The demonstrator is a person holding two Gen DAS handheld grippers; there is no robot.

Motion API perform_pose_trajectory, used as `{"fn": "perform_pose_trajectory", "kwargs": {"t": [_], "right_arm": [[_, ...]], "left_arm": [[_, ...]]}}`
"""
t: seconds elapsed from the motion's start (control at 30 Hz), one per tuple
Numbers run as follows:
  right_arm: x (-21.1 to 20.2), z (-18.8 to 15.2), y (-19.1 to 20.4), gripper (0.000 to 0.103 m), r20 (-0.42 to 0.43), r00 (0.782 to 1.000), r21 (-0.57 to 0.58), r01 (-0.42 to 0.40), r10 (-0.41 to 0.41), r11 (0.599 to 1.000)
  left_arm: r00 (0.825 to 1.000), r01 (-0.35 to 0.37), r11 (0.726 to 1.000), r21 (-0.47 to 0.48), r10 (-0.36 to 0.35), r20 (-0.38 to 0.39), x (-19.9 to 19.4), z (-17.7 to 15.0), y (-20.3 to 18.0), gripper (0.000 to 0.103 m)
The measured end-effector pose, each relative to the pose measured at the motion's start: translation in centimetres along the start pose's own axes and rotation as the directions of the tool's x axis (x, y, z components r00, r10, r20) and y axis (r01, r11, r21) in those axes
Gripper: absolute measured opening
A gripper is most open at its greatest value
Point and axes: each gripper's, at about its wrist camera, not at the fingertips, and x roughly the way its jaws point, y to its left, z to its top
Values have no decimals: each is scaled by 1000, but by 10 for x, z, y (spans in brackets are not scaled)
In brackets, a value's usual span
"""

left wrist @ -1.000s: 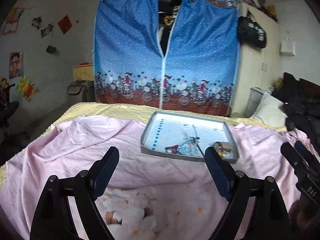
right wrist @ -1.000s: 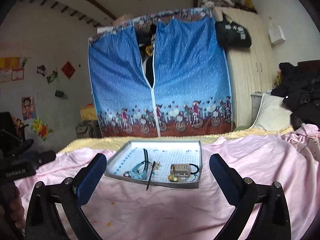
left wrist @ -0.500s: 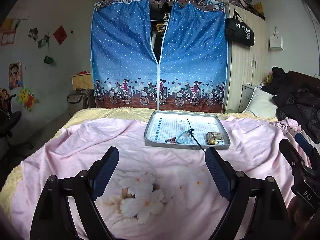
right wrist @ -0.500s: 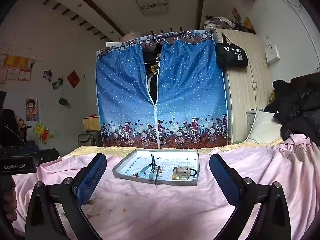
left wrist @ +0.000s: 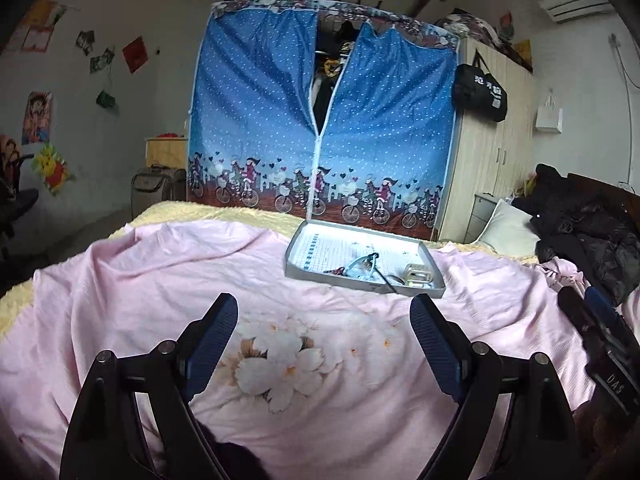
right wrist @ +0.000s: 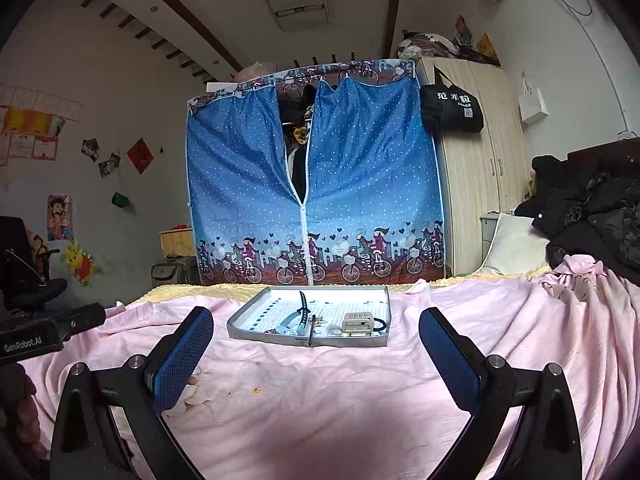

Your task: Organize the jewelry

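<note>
Left gripper (left wrist: 323,314): your 2 blue-padded fingers stand wide apart with nothing between them, hovering over the pink bedspread (left wrist: 160,288) near its front edge.
Right gripper (right wrist: 316,330): also spread wide and empty, held above the bedspread, pointing straight at the tray.
Tray (right wrist: 248,320): a shallow grey tray with a grid-printed floor, resting on the bedspread toward the far edge of the bed, well apart from both of your grippers.
Jewelry in the tray: everything sits along the tray's near edge. A dark strap (right wrist: 304,306) curves upward left of centre; a thin dark stick (right wrist: 311,330) lies over the near rim; a pale boxy piece (right wrist: 358,322) sits toward the near right corner with a black ring (right wrist: 380,324) just beside it. Smaller bits by the near left corner are too small to identify.
Bedspread: pink with a white flower print (left wrist: 276,364) directly between your left fingers.
Background: a blue fabric wardrobe (right wrist: 312,192) with a bicycle border stands beyond the far edge of the bed; dark clothes (right wrist: 592,208) are heaped at the bed's right side.
</note>
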Motion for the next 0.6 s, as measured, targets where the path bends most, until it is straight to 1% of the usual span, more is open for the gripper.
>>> {"fn": "perform_pose_trajectory", "kwargs": {"t": [0.13,0.2,0.33,0.6], "right_arm": [[0,-3,4,103,-3,1000,-18,-2,2,1000],[3,-4,7,103,-12,1000,-35,-6,5,999],[4,-8,10,103,-26,1000,-49,-13,12,999],[5,-8,11,103,-27,1000,-49,-16,14,999]], "left_arm": [[999,-45,998,44,45,9,-1,-6,-1,84],[999,-51,997,50,51,11,-1,-8,-1,84],[999,-47,998,38,47,7,0,-12,2,84],[999,-43,998,37,43,-9,4,-13,4,84]]}}
